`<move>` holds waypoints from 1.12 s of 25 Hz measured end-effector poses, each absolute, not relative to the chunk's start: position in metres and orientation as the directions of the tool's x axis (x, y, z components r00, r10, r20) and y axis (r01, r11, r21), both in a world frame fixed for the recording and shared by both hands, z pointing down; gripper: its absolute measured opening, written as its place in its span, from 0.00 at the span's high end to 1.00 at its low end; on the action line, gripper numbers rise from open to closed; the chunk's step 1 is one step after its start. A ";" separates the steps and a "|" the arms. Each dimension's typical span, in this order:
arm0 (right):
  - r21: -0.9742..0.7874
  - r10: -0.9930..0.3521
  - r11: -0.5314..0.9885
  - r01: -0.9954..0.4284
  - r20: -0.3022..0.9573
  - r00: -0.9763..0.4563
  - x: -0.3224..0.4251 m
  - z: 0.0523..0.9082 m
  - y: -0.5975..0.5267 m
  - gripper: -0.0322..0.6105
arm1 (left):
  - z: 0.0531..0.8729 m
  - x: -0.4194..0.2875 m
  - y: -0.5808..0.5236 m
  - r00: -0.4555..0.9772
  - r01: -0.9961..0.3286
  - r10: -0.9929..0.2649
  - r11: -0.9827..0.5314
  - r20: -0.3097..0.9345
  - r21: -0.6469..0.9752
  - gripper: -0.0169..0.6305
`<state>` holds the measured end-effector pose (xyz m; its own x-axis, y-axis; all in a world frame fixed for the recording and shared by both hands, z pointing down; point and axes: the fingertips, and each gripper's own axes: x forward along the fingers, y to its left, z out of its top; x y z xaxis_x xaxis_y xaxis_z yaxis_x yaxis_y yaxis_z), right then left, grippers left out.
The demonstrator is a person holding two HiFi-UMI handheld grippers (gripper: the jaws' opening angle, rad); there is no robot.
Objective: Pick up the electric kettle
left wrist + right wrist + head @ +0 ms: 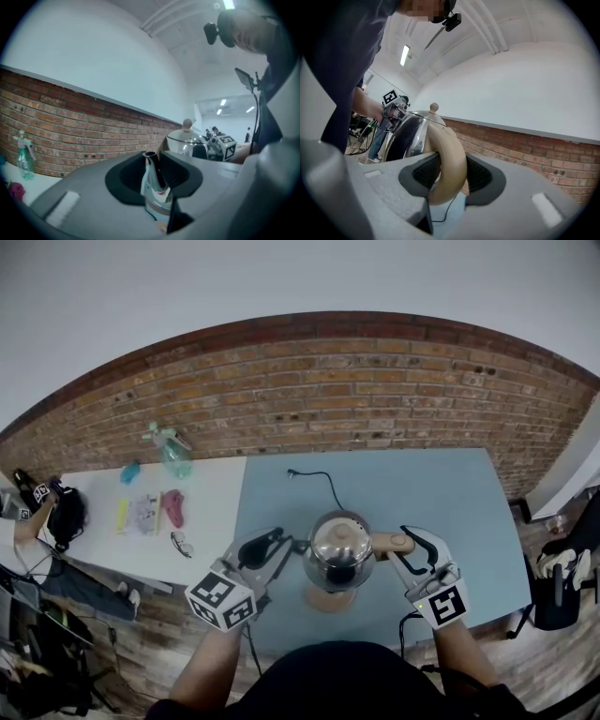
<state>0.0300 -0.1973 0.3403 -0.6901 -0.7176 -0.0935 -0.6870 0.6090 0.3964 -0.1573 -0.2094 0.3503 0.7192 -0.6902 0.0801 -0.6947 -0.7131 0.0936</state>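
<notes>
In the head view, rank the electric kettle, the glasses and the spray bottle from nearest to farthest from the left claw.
1. electric kettle: its spout is clamped in the left claw.
2. glasses: on the white table, to that claw's left.
3. spray bottle: farthest, at the table's back by the brick wall.

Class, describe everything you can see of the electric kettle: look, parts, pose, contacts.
The shiny rounded steel electric kettle stands upright in the air, apparently lifted clear of its round beige base on the pale blue table. It has a domed lid with a beige knob, a thick curved beige handle and a narrow metal spout. The left tongs clamp the spout; the right tongs clamp the handle.
</notes>
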 end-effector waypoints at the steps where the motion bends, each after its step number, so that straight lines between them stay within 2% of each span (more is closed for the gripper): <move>1: 0.397 -0.717 0.608 -0.687 -0.098 -0.690 0.030 0.338 -0.197 0.71 | 0.348 -0.158 -0.209 0.720 -0.694 -0.690 -0.714 0.078 0.093 0.82; 28: 0.396 -0.728 0.582 -0.710 -0.135 -0.672 0.026 0.320 -0.199 0.71 | 0.327 -0.162 -0.215 0.733 -0.680 -0.677 -0.726 0.066 0.100 0.82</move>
